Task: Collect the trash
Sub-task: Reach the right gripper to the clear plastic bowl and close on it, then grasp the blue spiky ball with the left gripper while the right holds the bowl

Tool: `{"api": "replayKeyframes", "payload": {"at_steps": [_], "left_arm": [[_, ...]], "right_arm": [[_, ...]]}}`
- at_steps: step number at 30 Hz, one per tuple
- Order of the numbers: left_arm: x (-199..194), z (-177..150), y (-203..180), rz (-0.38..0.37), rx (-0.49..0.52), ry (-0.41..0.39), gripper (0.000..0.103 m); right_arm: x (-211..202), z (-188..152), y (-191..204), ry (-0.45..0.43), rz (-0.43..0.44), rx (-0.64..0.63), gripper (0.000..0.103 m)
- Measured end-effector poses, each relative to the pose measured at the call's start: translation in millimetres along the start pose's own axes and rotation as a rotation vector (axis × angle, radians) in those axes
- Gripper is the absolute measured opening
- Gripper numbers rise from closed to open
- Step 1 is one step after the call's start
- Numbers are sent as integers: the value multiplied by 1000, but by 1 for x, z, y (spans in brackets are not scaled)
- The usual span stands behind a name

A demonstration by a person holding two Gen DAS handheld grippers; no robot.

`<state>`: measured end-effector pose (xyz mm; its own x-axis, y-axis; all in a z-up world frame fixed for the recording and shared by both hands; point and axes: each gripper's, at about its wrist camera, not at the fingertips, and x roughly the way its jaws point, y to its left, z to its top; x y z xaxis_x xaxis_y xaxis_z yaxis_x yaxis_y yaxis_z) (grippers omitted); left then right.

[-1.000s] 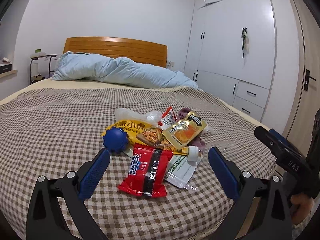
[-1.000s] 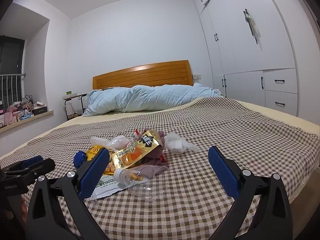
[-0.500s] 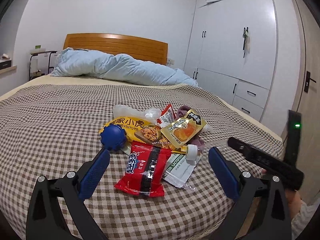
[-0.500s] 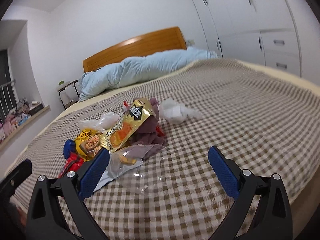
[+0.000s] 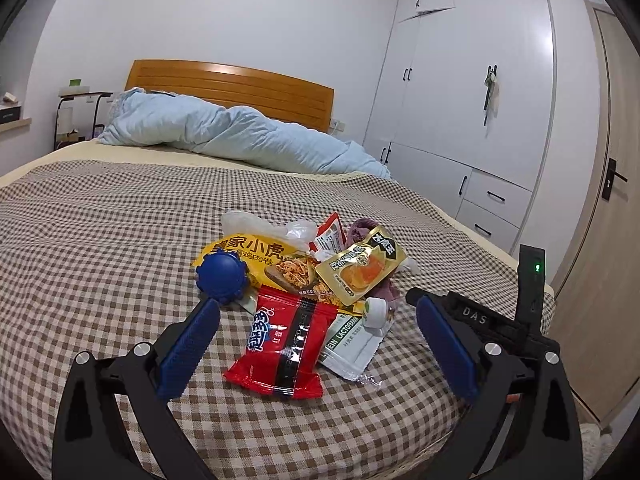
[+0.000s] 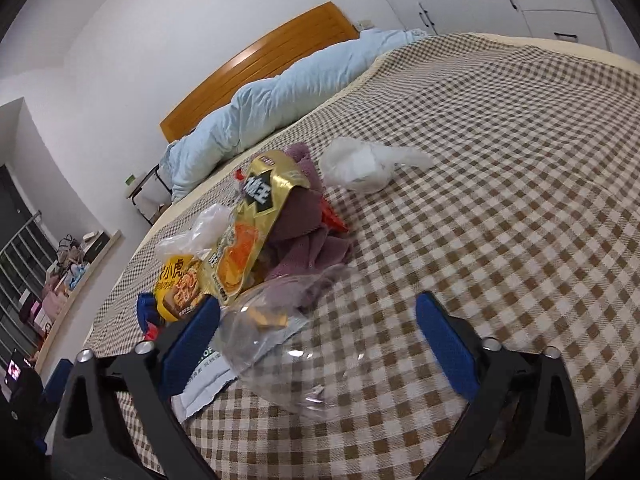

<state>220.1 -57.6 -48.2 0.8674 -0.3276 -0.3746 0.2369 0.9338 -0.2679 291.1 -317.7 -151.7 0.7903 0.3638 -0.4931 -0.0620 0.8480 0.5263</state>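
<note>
A pile of trash lies on the checked bedspread (image 5: 100,240): a red snack packet (image 5: 280,344), a gold pouch (image 5: 360,268), a yellow packet (image 5: 256,252), a blue ball-like thing (image 5: 222,276), a white-green sachet (image 5: 352,344) and a purple cloth (image 6: 308,232). My left gripper (image 5: 314,308) hovers open just short of the red packet. My right gripper (image 6: 318,304) is low over the bed, rolled to one side. Its jaws are closing with a clear plastic wrapper (image 6: 280,336) between them, and the pads are not pressing on it.
A crumpled white plastic bag (image 6: 360,164) lies apart from the pile. A light blue duvet (image 5: 224,136) lies bunched by the wooden headboard (image 5: 232,84). White wardrobes (image 5: 472,100) and a door (image 5: 616,184) stand beyond the bed's right edge.
My right gripper has dropped, rolled and moved in on the clear wrapper, and its black body has come in beside the pile in the left wrist view. The left gripper has held still.
</note>
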Motion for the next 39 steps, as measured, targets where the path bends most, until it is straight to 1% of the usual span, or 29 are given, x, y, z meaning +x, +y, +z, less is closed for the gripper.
{"api": "replayKeyframes", "payload": {"at_steps": [3,6,8,11,16,20,26,30,33,39], "left_arm": [[-2,1,2,-3,-9,-3,96],[-4,1,2,-6,-10,-4,96],[-4,1,2,-7,-6,-4,96],[-4,0,1,-7,0,-3,96],[-2,-1,-2,0,13,6,96],[-1,1,-1,13,20,17,96],[6,17,7,70,44,32,96],[21,30,20,104,28,66,96],[32,37,34,129,-16,82,96],[67,43,60,155,-84,181,96]], "right_arm": [[2,1,1,6,12,8,72],[-2,2,3,-14,2,-2,70],[-9,1,7,-34,-25,-36,70],[-20,1,18,-84,-93,-123,70],[-36,4,30,-147,-158,-232,70],[-48,8,30,-185,-185,-269,70],[-63,13,26,-218,-217,-296,70],[-69,18,22,-234,-227,-292,70],[-74,21,20,-248,-226,-289,70],[-79,22,15,-259,-234,-281,70]]}}
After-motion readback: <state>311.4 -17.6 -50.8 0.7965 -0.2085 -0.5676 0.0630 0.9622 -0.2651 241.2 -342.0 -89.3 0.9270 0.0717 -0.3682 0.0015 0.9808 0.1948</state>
